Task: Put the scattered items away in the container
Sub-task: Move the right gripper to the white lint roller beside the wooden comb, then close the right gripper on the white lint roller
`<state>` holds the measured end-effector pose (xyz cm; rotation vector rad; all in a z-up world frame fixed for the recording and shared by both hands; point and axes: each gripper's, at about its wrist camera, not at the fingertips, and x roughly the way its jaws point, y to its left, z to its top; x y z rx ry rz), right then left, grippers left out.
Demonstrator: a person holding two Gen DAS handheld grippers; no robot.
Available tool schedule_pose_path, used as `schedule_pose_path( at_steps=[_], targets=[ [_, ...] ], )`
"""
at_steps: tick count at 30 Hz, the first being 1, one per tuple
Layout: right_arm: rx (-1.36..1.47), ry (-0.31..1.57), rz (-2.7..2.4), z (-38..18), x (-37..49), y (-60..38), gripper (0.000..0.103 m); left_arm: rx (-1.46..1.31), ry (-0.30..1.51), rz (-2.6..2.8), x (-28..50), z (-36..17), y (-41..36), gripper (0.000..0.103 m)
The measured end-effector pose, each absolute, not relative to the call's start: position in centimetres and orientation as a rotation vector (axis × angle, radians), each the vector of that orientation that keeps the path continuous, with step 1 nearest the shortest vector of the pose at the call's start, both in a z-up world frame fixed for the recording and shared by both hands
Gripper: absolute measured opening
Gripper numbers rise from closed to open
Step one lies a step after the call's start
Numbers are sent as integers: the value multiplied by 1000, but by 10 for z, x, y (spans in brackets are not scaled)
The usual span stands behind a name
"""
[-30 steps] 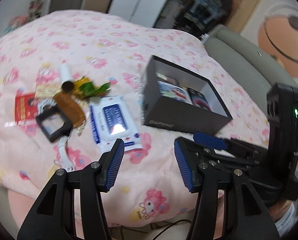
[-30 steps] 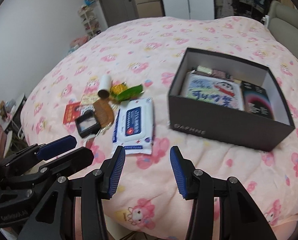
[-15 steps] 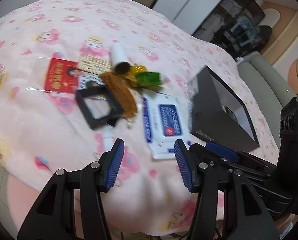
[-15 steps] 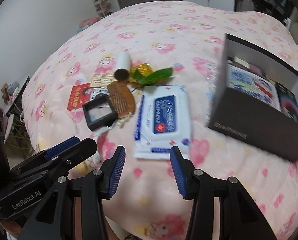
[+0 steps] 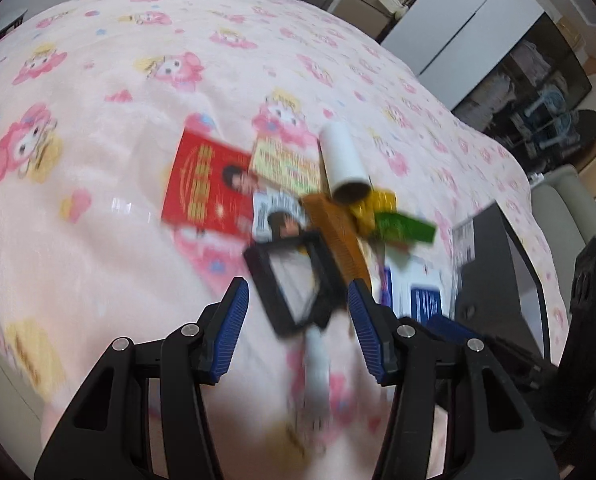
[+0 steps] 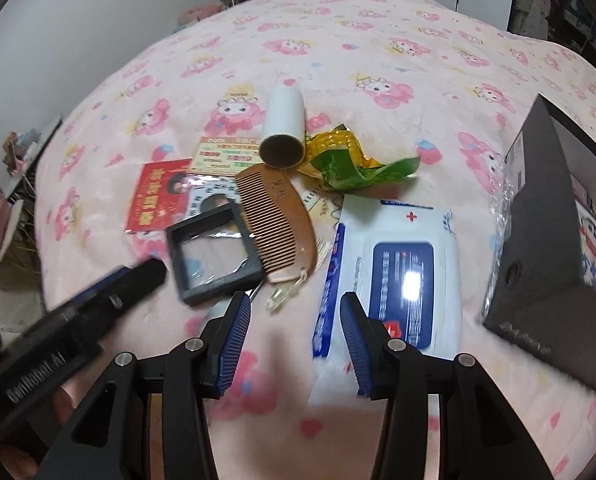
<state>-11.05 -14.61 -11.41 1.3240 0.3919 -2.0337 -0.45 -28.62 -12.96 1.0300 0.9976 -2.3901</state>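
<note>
Scattered items lie on the pink bedspread: a white roll [image 6: 284, 128], a yellow-green wrapper [image 6: 345, 160], a wooden comb [image 6: 276, 222], a black square frame [image 6: 214, 254], a red card [image 6: 158, 196] and a wipes pack [image 6: 393, 280]. The black box container [image 6: 545, 248] stands at the right edge. My right gripper [image 6: 296, 320] hovers open between the frame and the wipes pack, holding nothing. My left gripper [image 5: 298, 308] is open just above the black frame [image 5: 298, 284], whose picture is blurred; the comb [image 5: 337, 240] and red card [image 5: 206, 188] lie beyond it.
The bedspread [image 6: 377, 60] stretches far beyond the pile. A yellow card [image 6: 226, 156] and a photo card sit under the comb. A white strip [image 5: 317, 368] lies below the frame. Wardrobes and shelves stand behind the bed; the bed's near edge drops off below both grippers.
Both grippers swung left and lower, from facing the black box to hovering over the scattered pile. The box slid to the right edge of both views. Jaws kept the same gap.
</note>
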Motion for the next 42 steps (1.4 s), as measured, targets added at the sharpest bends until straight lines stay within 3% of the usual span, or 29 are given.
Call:
schedule_pose_path(
  at_steps=[9, 13, 16, 25, 35, 36, 38, 42],
  targets=[
    [1250, 417, -2099, -101, -168, -186, 43, 984, 1048, -2356, -74, -126, -325, 52],
    [1198, 450, -2100, -96, -171, -204, 45, 911, 1094, -2321, -70, -140, -339, 52],
    [1118, 453, -2102, -84, -158, -209, 39, 886, 1136, -2318, -59, -148, -351, 52],
    [1182, 343, -2008, -110, -160, -234, 36, 928, 1222, -2259, -56, -168, -373, 50],
    [1284, 105, -2032, -148, -202, -244, 35, 941, 1189, -2264, -60, -167, -371, 50],
    [1278, 92, -2037, -150, -204, -246, 33, 942, 1182, -2265, -60, -167, -370, 50],
    [1292, 87, -2038, -155, -207, -247, 14, 949, 1167, -2271, -61, -167, -368, 50],
    [1260, 88, -2041, -149, -199, -237, 7, 959, 1173, -2289, -63, -166, -365, 50]
  ],
)
